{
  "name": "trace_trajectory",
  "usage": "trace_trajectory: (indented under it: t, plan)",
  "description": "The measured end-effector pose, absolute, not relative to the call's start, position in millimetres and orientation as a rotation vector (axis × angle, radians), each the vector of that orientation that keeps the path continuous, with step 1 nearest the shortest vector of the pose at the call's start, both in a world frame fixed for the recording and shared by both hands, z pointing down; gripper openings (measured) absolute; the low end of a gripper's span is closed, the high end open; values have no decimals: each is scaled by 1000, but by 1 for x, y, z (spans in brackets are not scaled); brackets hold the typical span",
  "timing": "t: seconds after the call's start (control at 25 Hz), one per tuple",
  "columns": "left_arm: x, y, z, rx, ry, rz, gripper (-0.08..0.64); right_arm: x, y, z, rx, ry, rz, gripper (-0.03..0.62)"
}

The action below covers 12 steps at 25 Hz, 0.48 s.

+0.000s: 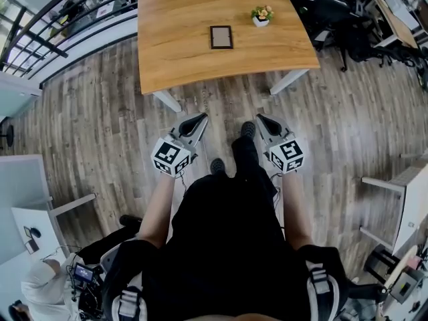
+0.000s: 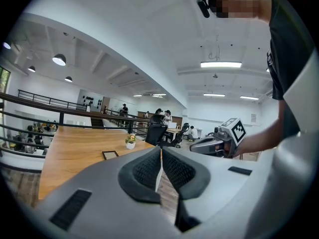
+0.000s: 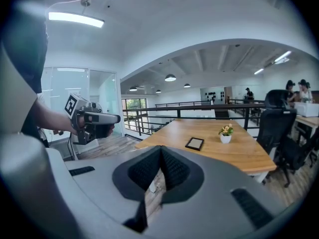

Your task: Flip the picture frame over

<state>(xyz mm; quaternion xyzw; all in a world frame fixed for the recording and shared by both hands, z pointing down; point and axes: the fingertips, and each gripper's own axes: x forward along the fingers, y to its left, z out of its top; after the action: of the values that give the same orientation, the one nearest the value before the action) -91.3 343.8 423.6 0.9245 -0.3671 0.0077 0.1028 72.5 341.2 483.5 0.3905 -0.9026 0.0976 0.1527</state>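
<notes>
Plainly, both claws were shut and empty. The left claw [image 1: 200,118] had its ribbed pads [image 2: 146,170] pressed together along one thin line, with nothing caught between them, and the right claw [image 1: 261,118] stood the same way. Each was held in one hand out in front of the person, side by side and apart from one another, over the plank floor [image 1: 100,126] short of the desk [image 1: 180,59]; neither touched the desk or anything on it. The left claw pointed about level, and the right one dipped a little toward the floor. The frame [image 1: 221,37] lay flat on the desk well ahead of both claws, roughly between the lines they pointed along and somewhat nearer the left claw's line. It was a small dark-edged rectangle with a dull brownish-grey middle; which face was up could not be told. Beyond the frame, farther from the claws and straight ahead of the right claw, stood a small white pot [image 1: 261,20] of flowers, near the frame but not touching it.
</notes>
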Motion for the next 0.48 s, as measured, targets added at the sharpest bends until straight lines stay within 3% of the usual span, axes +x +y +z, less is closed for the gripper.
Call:
trace_trajectory:
  t: [0.48]
  plan:
    - [-105,297,426,2704,-1180,38,26,70,285,480,1101,-2614,273,8]
